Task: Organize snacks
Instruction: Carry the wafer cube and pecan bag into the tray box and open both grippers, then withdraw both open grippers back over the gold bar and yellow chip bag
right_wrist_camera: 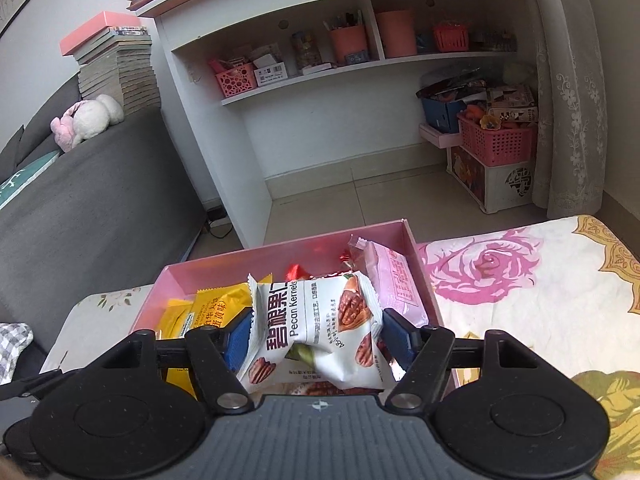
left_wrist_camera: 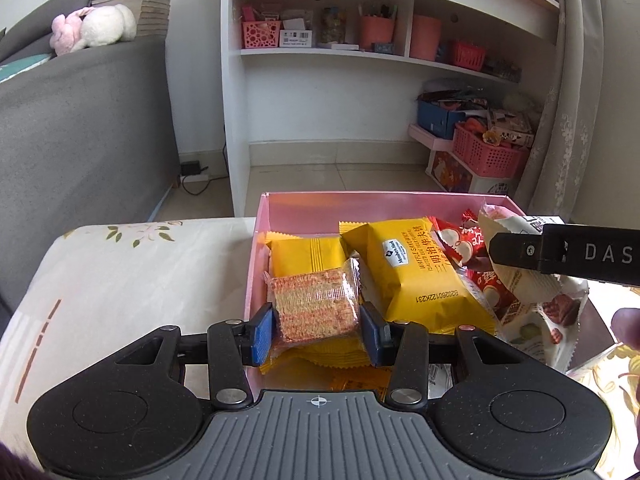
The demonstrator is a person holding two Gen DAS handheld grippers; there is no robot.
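Both tools loaded, over the pink box (left_wrist_camera: 262, 216).

L tool (left_wrist_camera: 318, 330): pads clamped on a clear-wrapped noodle cake (left_wrist_camera: 314, 306), gripped across its short sides, held just ahead of me over the box's near-left corner. Under and beyond it lie yellow wafer packs (left_wrist_camera: 416, 268); red candies (left_wrist_camera: 454, 244) sit further right.

R tool (right_wrist_camera: 316, 336): pads closed on a white pecan packet (right_wrist_camera: 316, 320), wrapper buckled in the middle under the squeeze. It hangs over the box's near-right part; a pink packet (right_wrist_camera: 394, 280) leans at the far-right wall, just beyond my R pad. In the L view, R tool shows as a black bar across the right side.

Step, as I judge it: mid-sort, one snack per tool, each being placed w/ its kind. Can't tell if either item rests on the pile or hangs free.

Next move needs, approx.: lower the noodle cake flat beside the yellow packs, then part the pads w/o dragging the wrapper. Pecan packet needs a free spot on the right; the crumpled film may cling to a pad on release.
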